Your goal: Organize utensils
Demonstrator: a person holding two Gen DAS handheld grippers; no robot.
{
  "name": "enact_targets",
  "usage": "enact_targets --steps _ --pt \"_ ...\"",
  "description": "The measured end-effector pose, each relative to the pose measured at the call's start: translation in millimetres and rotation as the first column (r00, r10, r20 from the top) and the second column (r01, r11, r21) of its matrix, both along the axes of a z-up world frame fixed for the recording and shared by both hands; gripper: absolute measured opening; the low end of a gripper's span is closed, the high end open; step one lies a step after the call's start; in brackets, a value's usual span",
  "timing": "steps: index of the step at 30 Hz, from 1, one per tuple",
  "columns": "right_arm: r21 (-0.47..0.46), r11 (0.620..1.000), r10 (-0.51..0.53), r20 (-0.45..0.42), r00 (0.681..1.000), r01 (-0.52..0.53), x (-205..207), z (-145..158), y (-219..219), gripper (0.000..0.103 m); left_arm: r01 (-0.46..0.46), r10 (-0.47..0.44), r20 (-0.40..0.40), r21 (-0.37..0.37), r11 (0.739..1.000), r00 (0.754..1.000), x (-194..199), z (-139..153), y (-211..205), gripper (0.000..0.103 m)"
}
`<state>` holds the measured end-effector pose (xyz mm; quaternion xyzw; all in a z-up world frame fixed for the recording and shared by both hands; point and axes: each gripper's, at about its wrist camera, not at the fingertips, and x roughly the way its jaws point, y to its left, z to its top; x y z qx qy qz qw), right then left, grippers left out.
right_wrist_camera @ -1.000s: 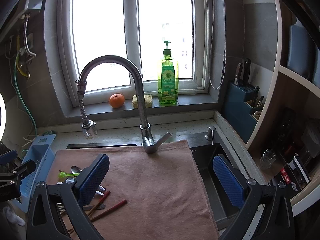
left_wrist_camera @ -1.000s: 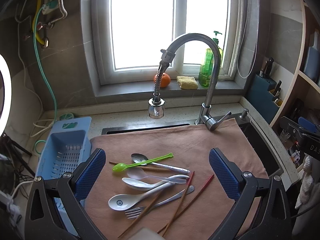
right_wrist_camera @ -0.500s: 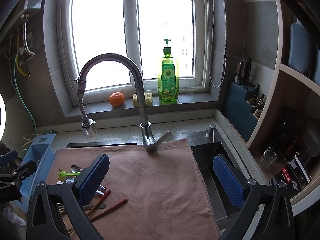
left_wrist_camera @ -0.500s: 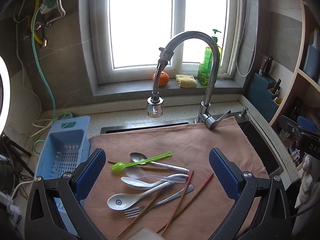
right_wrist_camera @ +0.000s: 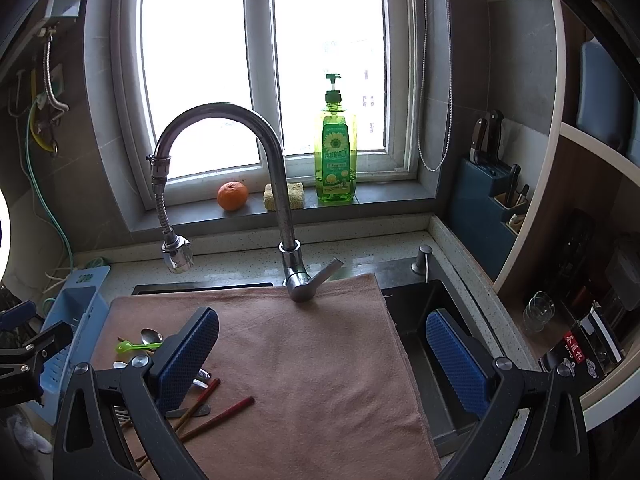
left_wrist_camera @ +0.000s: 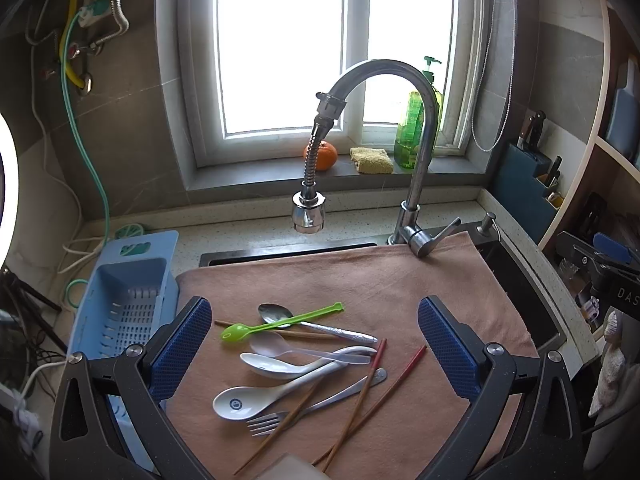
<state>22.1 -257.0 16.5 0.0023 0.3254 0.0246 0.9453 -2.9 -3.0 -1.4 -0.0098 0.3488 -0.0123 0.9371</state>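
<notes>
Both wrist views are aimed forward and slightly down at the window wall, left one set over the utensils (right one further right); faucet and cloth are shared.

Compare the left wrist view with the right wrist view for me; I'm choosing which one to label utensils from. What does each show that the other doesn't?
Only the left wrist view shows the whole pile: white ceramic spoon, fork and clear plastic spoon, between the open left gripper.

Only the right wrist view shows the uncovered sink basin, the drinking glass on the shelf, and the open right gripper.

Both show the green plastic spoon, blue drainer basket, faucet and brown towel.
</notes>
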Motion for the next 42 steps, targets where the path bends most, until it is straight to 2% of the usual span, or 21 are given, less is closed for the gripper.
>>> enact_targets --steps 35,42 --pt "0.001 1.000 0.002 -0.011 1.000 -0.002 2 -5 2 0.103 0.002 -0.002 -0.005 0.003 1.000 1.000 -1 -3 -1 0.102" --pt "0.020 1.000 0.004 -0.018 1.000 -0.004 3 -14 -4 0.103 -0.012 0.011 -0.041 -0.009 1.000 0.999 0 -12 4 0.102"
